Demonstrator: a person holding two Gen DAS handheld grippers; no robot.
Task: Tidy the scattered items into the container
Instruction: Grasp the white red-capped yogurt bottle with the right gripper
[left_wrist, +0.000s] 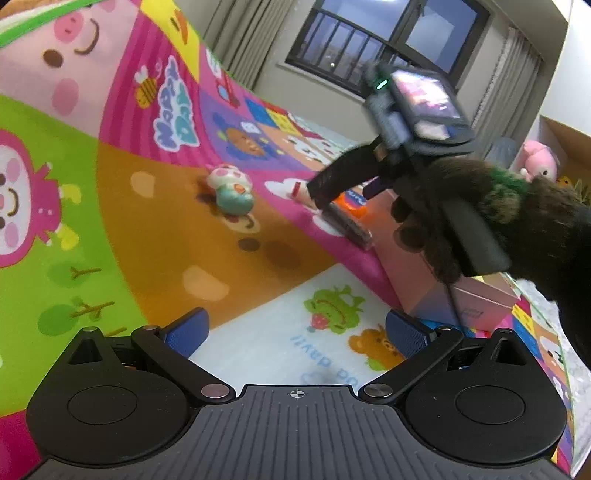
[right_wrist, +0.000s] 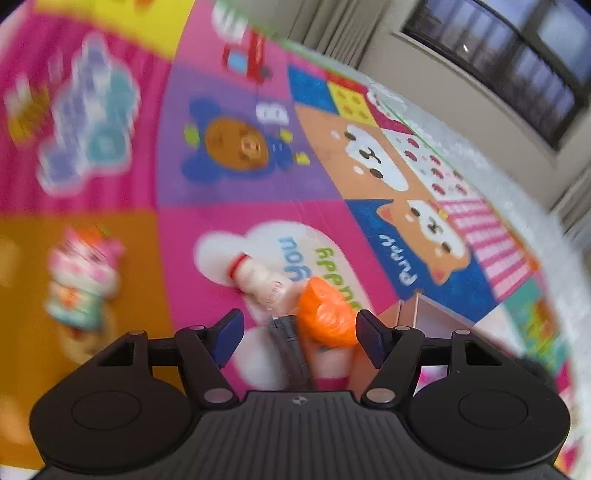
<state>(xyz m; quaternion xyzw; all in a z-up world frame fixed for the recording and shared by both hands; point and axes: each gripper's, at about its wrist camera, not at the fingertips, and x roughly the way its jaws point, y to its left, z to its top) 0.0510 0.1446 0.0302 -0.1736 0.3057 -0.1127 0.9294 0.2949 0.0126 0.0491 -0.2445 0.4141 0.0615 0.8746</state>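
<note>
The right hand-held gripper hangs over the play mat, its jaws apart with nothing pinched; an orange packet, a small white bottle and a dark bar lie beneath. The pink box sits just beside. The left hand-held gripper is released, empty. A mushroom toy lies apart.

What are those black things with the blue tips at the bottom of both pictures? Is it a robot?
No robot: a person holds a grabbing tool in each hand, each with a camera looking forward past its blue-tipped jaws. One picture looks from the left gripper, open and holding nothing. The other looks from the right gripper, open above the toys. On the colourful cartoon play mat lie a small white bottle with a red cap, an orange crinkly packet, a dark flat bar and a pastel mushroom toy. The pink box sits nearby.
</note>
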